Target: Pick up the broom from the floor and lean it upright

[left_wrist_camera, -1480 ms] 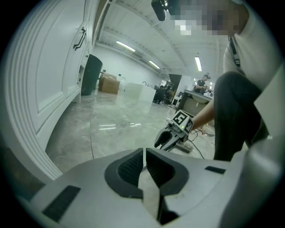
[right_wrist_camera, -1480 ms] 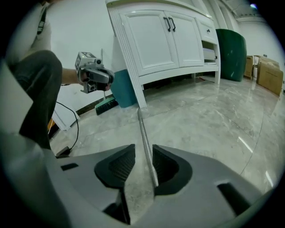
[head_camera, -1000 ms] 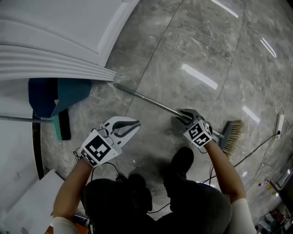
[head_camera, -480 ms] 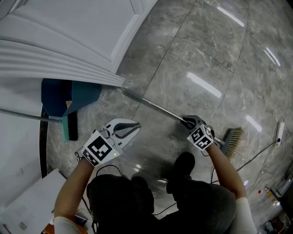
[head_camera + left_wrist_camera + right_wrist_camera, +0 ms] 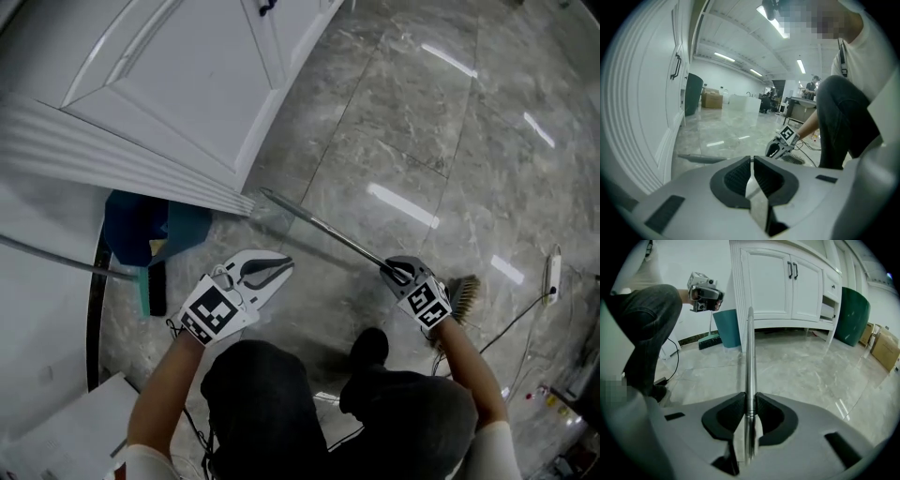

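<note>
The broom has a thin metal handle [image 5: 319,225] that runs from near the white cabinet down to straw bristles [image 5: 461,292] at the right. My right gripper [image 5: 391,270] is shut on the handle close to the bristle end, and the pole [image 5: 750,362] stands straight up between its pads in the right gripper view. The handle's free end hangs above the floor. My left gripper [image 5: 277,266] hovers left of the handle, apart from it, jaws together with nothing in them. In the left gripper view the handle tip [image 5: 701,159] and the right gripper [image 5: 780,146] show ahead.
White cabinet doors [image 5: 178,75] fill the upper left. A teal dustpan [image 5: 150,230] with a small brush [image 5: 155,289] leans at the cabinet's base. Cables and a power strip [image 5: 550,275] lie on the marble floor at the right. The person's legs stand just below the grippers.
The right gripper has lifted the broom off the floor, with the handle tip now raised. Both grippers have risen. The left gripper stays empty.
</note>
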Action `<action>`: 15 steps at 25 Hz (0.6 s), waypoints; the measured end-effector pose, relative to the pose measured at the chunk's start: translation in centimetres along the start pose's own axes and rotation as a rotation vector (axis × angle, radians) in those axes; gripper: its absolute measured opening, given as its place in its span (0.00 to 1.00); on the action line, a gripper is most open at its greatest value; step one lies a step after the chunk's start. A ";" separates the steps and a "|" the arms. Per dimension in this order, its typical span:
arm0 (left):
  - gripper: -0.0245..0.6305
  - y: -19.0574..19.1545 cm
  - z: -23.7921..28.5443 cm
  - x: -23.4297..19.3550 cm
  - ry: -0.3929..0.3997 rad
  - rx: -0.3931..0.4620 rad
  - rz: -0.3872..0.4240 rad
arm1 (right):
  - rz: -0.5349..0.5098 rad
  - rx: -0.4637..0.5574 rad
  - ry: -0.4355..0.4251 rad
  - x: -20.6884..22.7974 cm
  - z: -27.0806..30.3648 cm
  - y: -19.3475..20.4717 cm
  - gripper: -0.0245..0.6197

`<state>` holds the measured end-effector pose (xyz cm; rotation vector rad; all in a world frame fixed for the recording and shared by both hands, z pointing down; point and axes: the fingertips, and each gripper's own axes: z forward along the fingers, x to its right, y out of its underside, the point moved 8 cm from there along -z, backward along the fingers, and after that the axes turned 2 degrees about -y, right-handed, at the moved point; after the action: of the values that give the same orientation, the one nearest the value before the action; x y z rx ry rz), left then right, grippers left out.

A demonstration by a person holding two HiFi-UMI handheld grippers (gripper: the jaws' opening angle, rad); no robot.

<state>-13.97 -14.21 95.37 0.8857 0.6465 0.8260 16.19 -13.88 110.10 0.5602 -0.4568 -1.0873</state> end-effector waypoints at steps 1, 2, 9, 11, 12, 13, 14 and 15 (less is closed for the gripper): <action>0.07 -0.4 0.0 -0.2 -0.012 0.014 -0.002 | 0.004 0.009 0.011 0.3 -0.7 -0.4 0.16; 0.07 -0.8 0.0 -0.4 -0.024 0.030 -0.004 | 0.009 0.017 0.022 0.6 -1.3 -0.8 0.16; 0.07 -4.0 -0.1 -0.1 -0.056 0.067 0.047 | 0.010 0.059 0.084 2.9 -4.9 -4.2 0.16; 0.07 -4.9 -0.7 0.1 -0.075 0.069 0.071 | 0.006 0.076 0.096 3.2 -5.8 -5.4 0.16; 0.07 -5.4 -1.0 0.1 -0.086 0.075 0.079 | 0.004 0.085 0.100 3.4 -6.2 -6.0 0.16; 0.07 -5.9 -1.4 0.1 -0.096 0.084 0.083 | 0.000 0.093 0.103 3.6 -6.6 -6.7 0.16; 0.07 -6.4 -1.7 0.1 -0.104 0.095 0.086 | -0.004 0.100 0.105 3.7 -7.0 -7.5 0.16; 0.07 -6.9 -2.1 0.1 -0.112 0.105 0.088 | -0.008 0.106 0.104 3.9 -7.3 -8.3 0.16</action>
<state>-13.13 -15.85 88.39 1.0540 0.5596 0.8208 16.38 -18.88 99.55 0.7091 -0.4229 -1.0400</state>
